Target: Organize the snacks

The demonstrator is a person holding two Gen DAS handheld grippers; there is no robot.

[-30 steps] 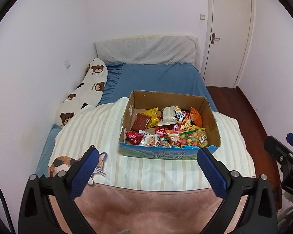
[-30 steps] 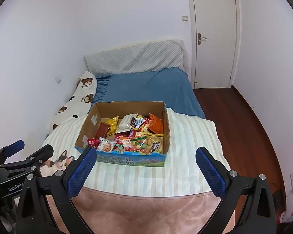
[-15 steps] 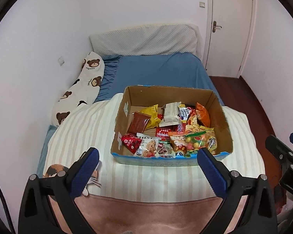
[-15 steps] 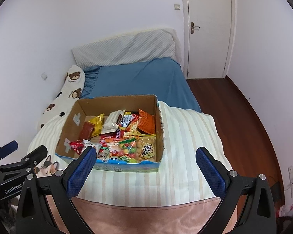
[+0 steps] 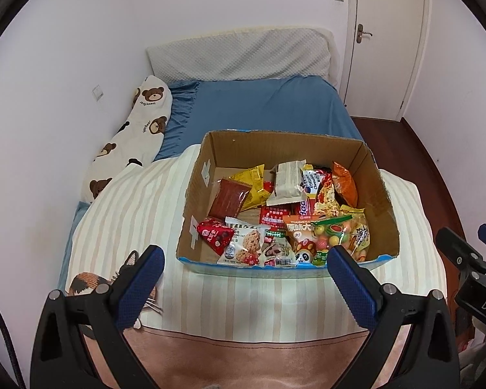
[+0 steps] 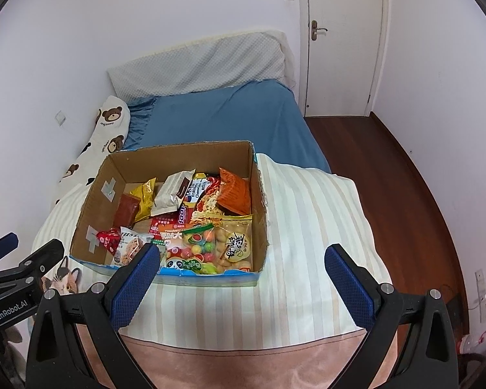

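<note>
An open cardboard box [image 5: 377,175] with a blue front edge sits on a striped quilt on the bed; it also shows in the right wrist view [image 6: 259,194]. It holds several snack packets: a red pouch [image 5: 215,235], a cookie packet [image 5: 246,243], a candy bag [image 5: 337,233], an orange chip bag [image 5: 343,183], a white wrapper [image 5: 286,183]. My left gripper [image 5: 243,270] is open and empty, just short of the box's front edge. My right gripper [image 6: 243,270] is open and empty, over the quilt at the box's front right corner.
The striped quilt [image 5: 129,210] covers the near bed. A bear-print pillow [image 5: 136,129] lies along the left wall. A cat-print patch [image 5: 87,282] is at the quilt's left. Blue sheet [image 5: 262,107], grey headboard cushion, white door [image 6: 340,39] and wood floor [image 6: 388,175] lie beyond.
Both grippers have moved forward toward the box, which now looks larger and nearer. Both stay open and empty.
</note>
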